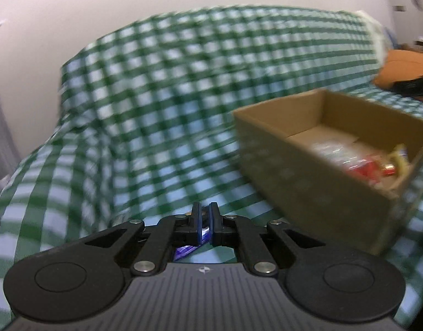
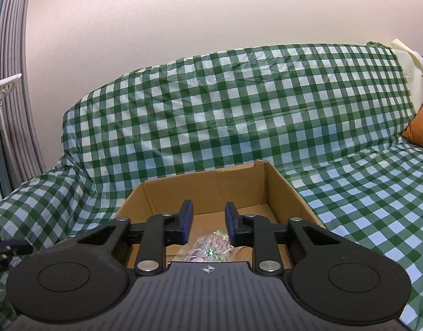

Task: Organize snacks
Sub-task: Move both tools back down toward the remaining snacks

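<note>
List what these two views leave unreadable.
- Blue packet pinched in the left gripper: mostly hidden by the fingers, so its type is unknown.
- Snacks in the cardboard box: motion-blurred in the left view.
- Clear wrapped snack below the open right gripper: print too small, partly covered by the gripper body.

A sofa [image 2: 225,104] draped in green-and-white checked cloth fills the middle — a plain pale pinkish wall [image 2: 183,13] behind at twelve o'clock. Grey pleated curtains [image 2: 15,82] hang at nine o'clock; an orange cushion [image 2: 421,127] sits at three o'clock.
</note>
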`<state>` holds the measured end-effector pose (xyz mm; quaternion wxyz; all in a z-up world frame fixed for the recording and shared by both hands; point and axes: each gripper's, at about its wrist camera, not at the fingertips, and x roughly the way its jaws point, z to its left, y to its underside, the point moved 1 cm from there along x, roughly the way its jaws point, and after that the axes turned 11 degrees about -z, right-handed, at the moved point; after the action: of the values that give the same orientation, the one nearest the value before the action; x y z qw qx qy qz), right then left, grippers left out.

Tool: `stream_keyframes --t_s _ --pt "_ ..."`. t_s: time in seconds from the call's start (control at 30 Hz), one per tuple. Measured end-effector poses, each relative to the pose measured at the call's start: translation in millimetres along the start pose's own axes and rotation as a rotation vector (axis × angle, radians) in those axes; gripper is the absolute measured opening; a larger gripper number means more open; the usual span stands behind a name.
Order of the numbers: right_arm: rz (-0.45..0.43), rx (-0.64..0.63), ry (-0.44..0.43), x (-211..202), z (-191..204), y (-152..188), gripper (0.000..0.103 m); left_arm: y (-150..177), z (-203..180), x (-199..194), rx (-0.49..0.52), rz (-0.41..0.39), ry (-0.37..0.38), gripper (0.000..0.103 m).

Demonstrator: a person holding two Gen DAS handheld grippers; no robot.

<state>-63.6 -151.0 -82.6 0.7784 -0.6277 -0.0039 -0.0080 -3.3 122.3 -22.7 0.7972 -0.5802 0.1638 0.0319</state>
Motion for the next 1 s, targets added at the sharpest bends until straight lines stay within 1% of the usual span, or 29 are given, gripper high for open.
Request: stream_keyframes --t_s 0.03,0.07,0.13,0.2,0.27,0.33,0.43,0.5,0.53,0.57,0.6,0.63,0.67,0.73,0.8,0.9,0.93,0.97,1.0 --pt "0.005 -0.007 -0.007 -1 1 0 0.008 -1 3 0 -0.01 -0.026 -0.015 0.003" --pt "0.01 -0.015 -0.019 -2 3 0 0.001 0 5 -1 -0.017 -0.042 -0.026 0.003" --pt "0.009 -0.039 -0.033 -3 9 0 0.001 2 3 1 -0.001 -0.033 -0.029 0.002" --pt "0.024 -0.067 -0.043 0 15 1 0.001 1 -1 3 0.02 -0.032 -0.014 0.002" --pt "0.069 -0.101 -0.067 8 24 -1 0.002 4 -7 6 0.063 -0.019 -0.008 0.002" --pt "0.112 -0.121 -0.123 17 40 -7 0.005 8 -11 12 0.107 -0.002 -0.026 0.002" --pt "0.175 -0.144 -0.219 37 81 -23 0.005 18 -11 26 0.13 0.045 -0.094 0.002" --pt "0.215 -0.158 -0.292 56 111 -33 0.006 26 -2 40 0.125 0.11 -0.178 0.003" --pt "0.238 -0.165 -0.324 67 127 -37 0.008 29 4 47 0.12 0.139 -0.219 0.004" --pt "0.263 -0.171 -0.354 78 144 -39 0.013 34 10 55 0.118 0.176 -0.272 0.004" --pt "0.294 -0.174 -0.385 92 161 -41 0.016 38 17 63 0.118 0.209 -0.307 0.004" --pt "0.326 -0.174 -0.407 103 174 -40 0.025 43 22 70 0.119 0.246 -0.336 0.004" --pt "0.381 -0.169 -0.428 119 188 -37 0.04 49 29 75 0.12 0.285 -0.363 0.004" --pt "0.47 -0.17 -0.457 145 213 -26 0.052 58 37 84 0.125 0.338 -0.397 0.004" --pt "0.529 -0.213 -0.46 165 233 -10 0.054 66 44 91 0.143 0.38 -0.421 0.004" --pt "0.617 -0.268 -0.463 193 259 21 0.054 76 47 98 0.169 0.416 -0.42 0.006" --pt "0.64 -0.279 -0.464 201 267 29 0.056 79 48 100 0.182 0.422 -0.417 0.013" --pt "0.664 -0.292 -0.465 208 273 38 0.06 81 47 101 0.191 0.423 -0.406 0.023" --pt "0.689 -0.314 -0.464 216 280 48 0.062 82 48 101 0.203 0.417 -0.402 0.03"
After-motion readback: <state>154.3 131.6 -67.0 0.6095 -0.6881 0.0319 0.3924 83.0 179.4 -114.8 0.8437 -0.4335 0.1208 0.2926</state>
